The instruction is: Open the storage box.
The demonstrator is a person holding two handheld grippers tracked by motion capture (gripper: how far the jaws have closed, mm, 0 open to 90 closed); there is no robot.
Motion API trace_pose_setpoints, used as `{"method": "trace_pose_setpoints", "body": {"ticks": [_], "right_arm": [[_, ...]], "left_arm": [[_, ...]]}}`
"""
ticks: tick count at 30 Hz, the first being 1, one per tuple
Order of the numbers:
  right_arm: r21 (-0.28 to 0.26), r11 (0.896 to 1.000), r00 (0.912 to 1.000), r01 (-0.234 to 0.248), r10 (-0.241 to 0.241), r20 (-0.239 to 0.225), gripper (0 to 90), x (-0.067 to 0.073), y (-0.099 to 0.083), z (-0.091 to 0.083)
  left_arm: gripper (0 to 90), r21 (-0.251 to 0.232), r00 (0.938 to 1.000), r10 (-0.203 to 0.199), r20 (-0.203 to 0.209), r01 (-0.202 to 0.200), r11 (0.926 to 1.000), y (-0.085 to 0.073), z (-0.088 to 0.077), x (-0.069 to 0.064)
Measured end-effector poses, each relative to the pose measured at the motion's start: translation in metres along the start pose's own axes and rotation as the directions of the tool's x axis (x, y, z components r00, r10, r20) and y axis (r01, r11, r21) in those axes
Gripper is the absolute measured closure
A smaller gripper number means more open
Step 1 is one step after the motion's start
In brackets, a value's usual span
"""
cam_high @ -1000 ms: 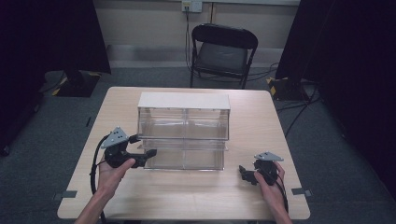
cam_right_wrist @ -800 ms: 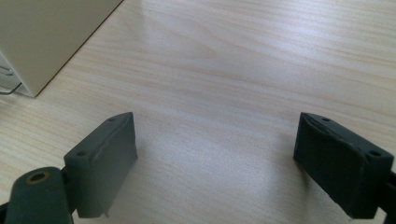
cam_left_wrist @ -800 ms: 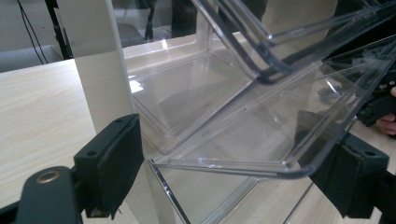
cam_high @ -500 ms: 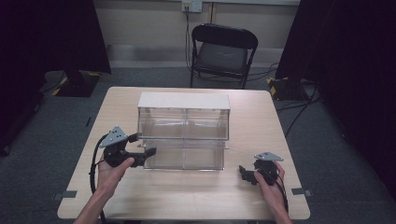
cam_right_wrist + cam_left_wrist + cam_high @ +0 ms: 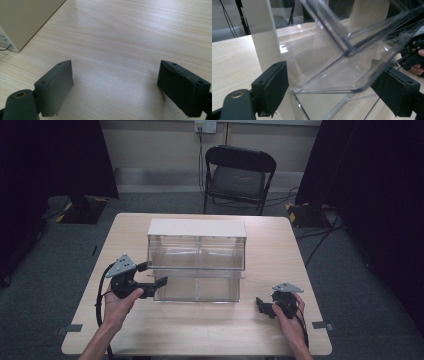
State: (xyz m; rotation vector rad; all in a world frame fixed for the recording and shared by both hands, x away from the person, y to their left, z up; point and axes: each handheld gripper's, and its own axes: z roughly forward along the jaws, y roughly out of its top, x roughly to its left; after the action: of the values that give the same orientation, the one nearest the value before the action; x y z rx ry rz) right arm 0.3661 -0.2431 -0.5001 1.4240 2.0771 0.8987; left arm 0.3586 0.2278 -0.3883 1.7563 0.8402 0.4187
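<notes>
A clear drawer cabinet with a cream top point(image 5: 197, 227) stands mid-table. Its lower drawer point(image 5: 197, 287) is pulled out toward me. My left gripper point(image 5: 160, 284) is at that drawer's front left corner. In the left gripper view the open left gripper point(image 5: 334, 93) has the drawer's clear front lip point(image 5: 332, 75) between its jaws, with a gap on each side. The cabinet's cream side wall point(image 5: 263, 37) rises behind. My right gripper point(image 5: 261, 305) rests low at the table's right front. The right gripper point(image 5: 120, 87) is open over bare wood, the cabinet's side point(image 5: 25, 20) at upper left.
The light wooden table point(image 5: 280, 245) has free room to the right and in front of the cabinet. A black folding chair point(image 5: 239, 175) stands behind the table's far edge. Dark curtains hang on both sides. Cables lie on the floor at right.
</notes>
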Motion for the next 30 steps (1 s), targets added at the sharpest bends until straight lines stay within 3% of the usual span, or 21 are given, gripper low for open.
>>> {"method": "trace_pose_setpoints", "body": {"ticks": [6, 14, 27, 30], "right_arm": [[0.000, 1.000, 1.0000, 0.000, 0.000, 0.000, 12.4, 0.0000, 0.0000, 0.0000], [0.000, 1.000, 1.0000, 0.000, 0.000, 0.000, 12.4, 0.0000, 0.0000, 0.0000], [0.000, 1.000, 1.0000, 0.001, -0.001, 0.000, 12.4, -0.0001, 0.0000, 0.0000], [0.000, 1.000, 1.0000, 0.000, 0.000, 0.000, 12.4, 0.0000, 0.0000, 0.0000]], "left_arm": [[12.6, 0.005, 0.9997, 0.025, -0.003, -0.025, 0.9997, 0.0059, 0.0014, -0.0042], [9.9, -0.002, 0.9999, -0.013, 0.010, 0.013, 0.9999, 0.0043, 0.0044, -0.0019], [8.5, -0.001, 0.9998, -0.014, 0.014, 0.014, 0.9999, 0.0051, 0.0057, -0.0009], [8.2, 0.000, 0.9991, -0.038, 0.018, 0.038, 0.9993, 0.0039, 0.0063, -0.0015]]}}
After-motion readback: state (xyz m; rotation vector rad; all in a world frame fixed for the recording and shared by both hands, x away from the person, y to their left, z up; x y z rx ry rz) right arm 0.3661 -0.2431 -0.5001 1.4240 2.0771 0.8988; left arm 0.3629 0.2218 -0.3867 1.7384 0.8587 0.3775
